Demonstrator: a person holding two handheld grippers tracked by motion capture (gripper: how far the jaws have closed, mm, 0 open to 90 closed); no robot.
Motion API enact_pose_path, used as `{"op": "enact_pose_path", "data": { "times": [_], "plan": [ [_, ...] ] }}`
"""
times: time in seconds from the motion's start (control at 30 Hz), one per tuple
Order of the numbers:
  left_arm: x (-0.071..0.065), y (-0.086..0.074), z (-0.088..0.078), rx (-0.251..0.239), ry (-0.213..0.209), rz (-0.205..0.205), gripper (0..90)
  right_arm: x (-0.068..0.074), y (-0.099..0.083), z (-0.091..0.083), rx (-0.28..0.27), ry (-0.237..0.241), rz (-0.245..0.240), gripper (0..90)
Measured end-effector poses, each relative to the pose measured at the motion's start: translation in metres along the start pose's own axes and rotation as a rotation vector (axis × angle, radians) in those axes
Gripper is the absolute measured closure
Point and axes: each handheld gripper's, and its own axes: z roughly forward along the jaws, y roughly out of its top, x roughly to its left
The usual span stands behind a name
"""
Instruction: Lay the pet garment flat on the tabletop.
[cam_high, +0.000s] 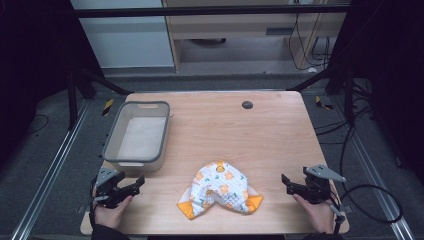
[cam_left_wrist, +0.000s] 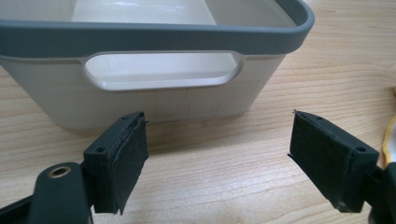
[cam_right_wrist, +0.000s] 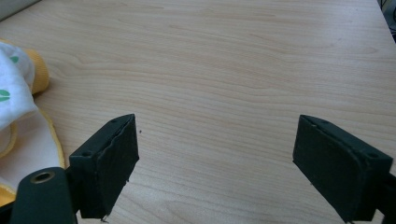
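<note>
A crumpled white cloth (cam_high: 220, 192) with orange prints and yellow edging lies near the table's front edge, between my two hands. Its edge shows at the left of the right gripper view as white cloth (cam_right_wrist: 18, 93). My left gripper (cam_high: 134, 184) rests at the front left, open and empty, just in front of a grey-rimmed white bin (cam_high: 136, 134). In the left gripper view the gripper (cam_left_wrist: 217, 156) faces the bin's handle wall (cam_left_wrist: 163, 70) at close range. My right gripper (cam_high: 286, 183) sits at the front right, open, with bare wood between its jaws (cam_right_wrist: 215, 158).
The wooden table (cam_high: 235, 130) has a small dark round grommet (cam_high: 247, 104) at the back. Black frame bars stand at both back corners, and cables lie on the floor to the right.
</note>
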Motion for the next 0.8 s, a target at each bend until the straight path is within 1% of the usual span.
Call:
{"op": "enact_pose_path", "data": {
  "times": [0.03,0.07,0.13,0.17,0.2,0.23,0.27,0.3,0.4,0.43,0.47,0.53,0.57,0.67,0.8],
  "plan": [
    [0.0,0.0,0.0,0.0,0.0,0.0,18.4,0.0,0.0,0.0,0.0,0.0,0.0,14.3],
    [-0.003,0.0,-0.001,-0.003,-0.01,0.002,18.3,0.0,0.0,0.0,0.003,0.01,-0.004,15.5],
    [-0.004,0.001,-0.002,-0.004,-0.01,0.004,18.2,0.001,0.0,0.0,0.008,0.018,-0.004,16.3],
    [-0.006,0.001,-0.003,-0.001,-0.022,0.008,18.1,0.003,0.0,0.0,0.01,0.034,-0.012,18.4],
    [-0.006,0.001,-0.003,-0.001,-0.022,0.008,18.0,0.003,0.0,0.0,0.01,0.034,-0.012,18.4],
    [-0.008,0.001,-0.005,-0.001,-0.032,0.014,17.9,0.006,0.001,0.0,0.012,0.048,-0.022,20.8],
    [-0.008,0.001,-0.005,-0.001,-0.032,0.014,17.9,0.006,0.001,0.0,0.012,0.048,-0.022,20.8],
    [-0.009,0.002,-0.006,-0.003,-0.036,0.023,17.9,0.009,0.003,0.0,0.018,0.057,-0.043,22.4],
    [-0.011,0.003,-0.007,0.0,-0.048,0.026,18.0,0.012,0.006,0.0,0.01,0.065,-0.047,22.8],
    [-0.012,0.004,-0.008,0.0,-0.051,0.025,18.0,0.014,0.009,-0.001,0.003,0.082,-0.047,23.4],
    [-0.013,0.005,-0.008,0.0,-0.056,0.023,18.0,0.014,0.009,-0.001,0.003,0.082,-0.047,23.4],
    [-0.014,0.007,-0.009,-0.001,-0.064,0.028,18.0,0.017,0.012,0.0,0.01,0.093,-0.061,23.2],
    [-0.014,0.009,-0.01,-0.003,-0.072,0.04,18.0,0.017,0.012,0.0,0.01,0.093,-0.061,23.2],
    [-0.015,0.012,-0.012,-0.003,-0.073,0.048,18.1,0.019,0.017,0.003,0.012,0.094,-0.089,23.0],
    [-0.017,0.02,-0.015,-0.018,-0.085,0.049,19.2,0.02,0.026,0.001,-0.006,0.108,-0.082,23.2]
  ]
}}
